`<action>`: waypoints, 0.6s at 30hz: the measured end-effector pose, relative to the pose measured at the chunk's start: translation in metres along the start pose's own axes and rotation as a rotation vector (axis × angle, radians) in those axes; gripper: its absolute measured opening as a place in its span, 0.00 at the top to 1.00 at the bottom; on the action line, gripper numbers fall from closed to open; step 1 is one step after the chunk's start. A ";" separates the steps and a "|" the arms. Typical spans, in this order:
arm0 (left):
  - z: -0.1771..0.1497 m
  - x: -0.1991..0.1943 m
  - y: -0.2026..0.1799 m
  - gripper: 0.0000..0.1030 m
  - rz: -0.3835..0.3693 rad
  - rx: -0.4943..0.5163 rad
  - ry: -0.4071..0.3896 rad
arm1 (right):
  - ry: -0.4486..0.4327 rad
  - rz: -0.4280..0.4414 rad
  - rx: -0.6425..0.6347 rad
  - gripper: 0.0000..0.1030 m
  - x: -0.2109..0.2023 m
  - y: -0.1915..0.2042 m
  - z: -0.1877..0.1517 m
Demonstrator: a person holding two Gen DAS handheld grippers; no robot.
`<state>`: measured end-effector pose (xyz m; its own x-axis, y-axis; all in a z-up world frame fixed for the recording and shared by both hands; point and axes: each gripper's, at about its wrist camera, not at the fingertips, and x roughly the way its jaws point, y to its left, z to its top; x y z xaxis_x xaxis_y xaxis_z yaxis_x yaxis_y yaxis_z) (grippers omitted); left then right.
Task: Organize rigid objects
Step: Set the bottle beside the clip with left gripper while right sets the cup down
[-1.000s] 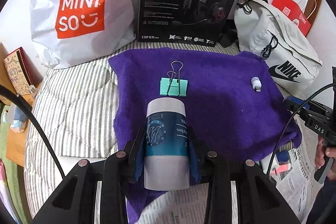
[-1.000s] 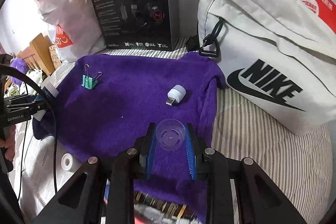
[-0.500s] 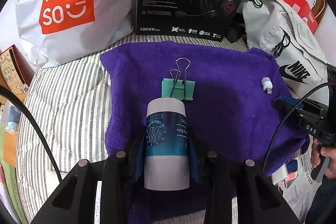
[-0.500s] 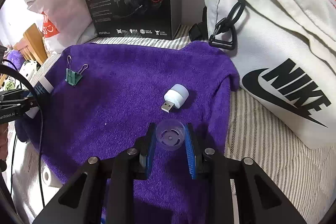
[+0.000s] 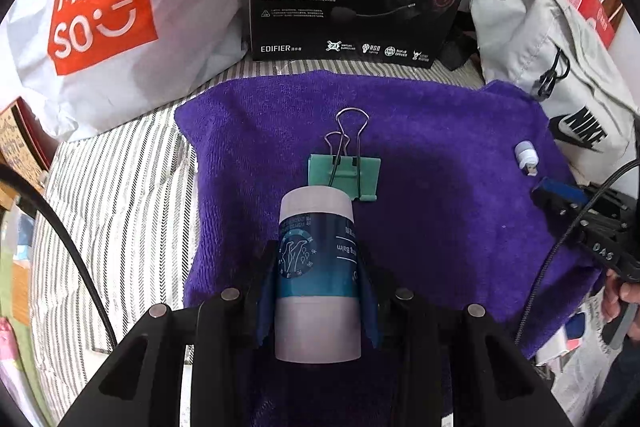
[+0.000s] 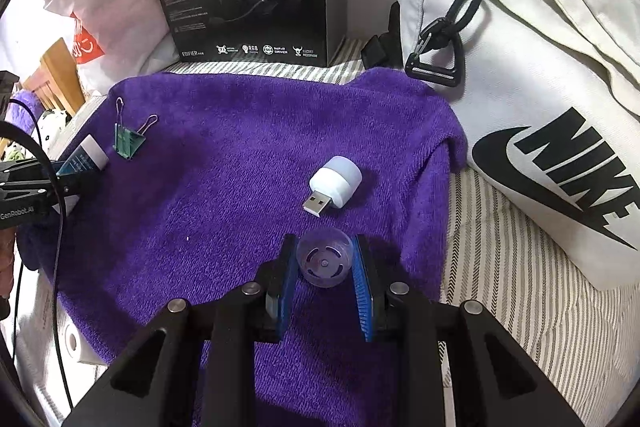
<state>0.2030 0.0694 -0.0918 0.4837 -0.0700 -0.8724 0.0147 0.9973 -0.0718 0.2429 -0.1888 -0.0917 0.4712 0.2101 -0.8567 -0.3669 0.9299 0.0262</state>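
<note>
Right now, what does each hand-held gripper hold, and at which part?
The left hand-held gripper holds the balm tube by the sides of its labelled middle. The right hand-held gripper holds a small clear cap by its opposite sides.

1. The left hand-held gripper [image 5: 318, 267] has a matte black forked frame, round silver screws on each arm and dark blue finger pads [image 5: 269, 287].
2. The right hand-held gripper [image 6: 325, 263] is built the same, with ribbed blue pads [image 6: 360, 291].
3. A black cable [image 5: 68, 247] curves left of the left frame.
</note>
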 end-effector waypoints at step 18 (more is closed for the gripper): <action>-0.003 0.005 -0.012 0.54 0.047 0.063 0.010 | 0.000 -0.001 -0.028 0.73 0.000 0.002 -0.001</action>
<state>0.2026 0.0566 -0.0966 0.4762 -0.0230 -0.8791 0.0476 0.9989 -0.0004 0.2417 -0.1868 -0.0924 0.4719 0.2088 -0.8566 -0.3883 0.9215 0.0106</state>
